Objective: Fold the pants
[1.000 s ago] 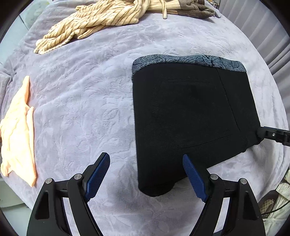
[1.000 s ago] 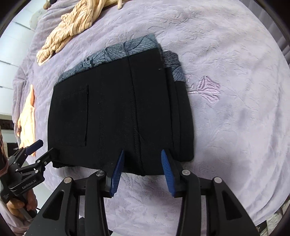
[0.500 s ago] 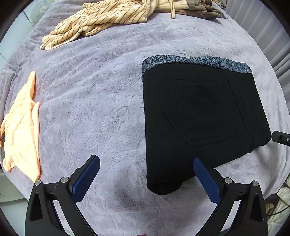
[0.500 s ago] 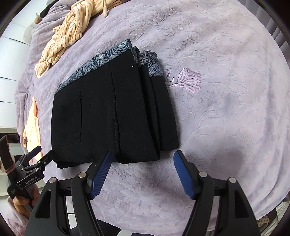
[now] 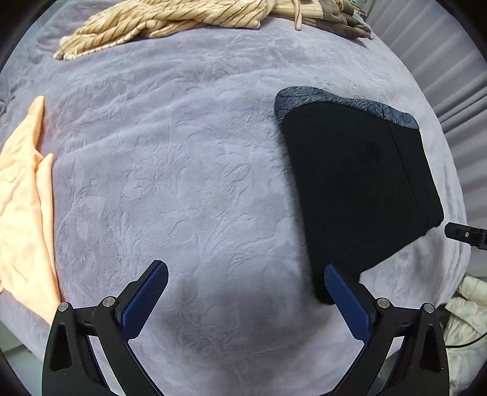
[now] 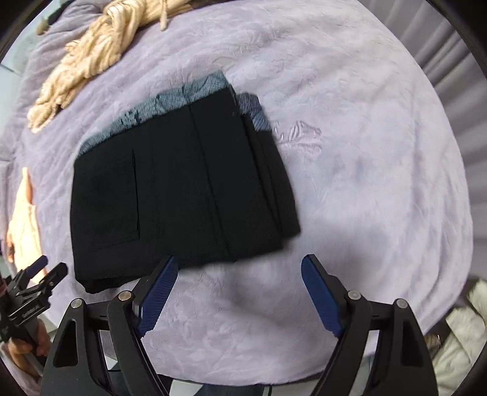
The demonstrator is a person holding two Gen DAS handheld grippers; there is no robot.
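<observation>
The black pants [image 5: 356,182] lie folded into a compact rectangle on the lilac bedspread, with a grey patterned waistband at the far edge. They also show in the right wrist view [image 6: 176,195]. My left gripper [image 5: 246,271] is open and empty, over bare bedspread just left of the pants' near corner. My right gripper [image 6: 239,265] is open and empty, just off the pants' near edge. The left gripper shows at the lower left of the right wrist view [image 6: 45,271]. The right gripper's tip shows at the right edge of the left wrist view [image 5: 465,234].
A striped beige garment [image 5: 170,21] lies bunched at the far edge of the bed. An orange garment [image 5: 24,207] lies at the left. The bedspread [image 5: 182,170] is open between them. Grey curtains [image 5: 456,61] hang on the right. A white garment [image 5: 462,323] lies off the bed's near right.
Both grippers opened wide and pulled back from the pants. The left gripper swung left, so the pants now sit at its right. The folded pants stay flat.
</observation>
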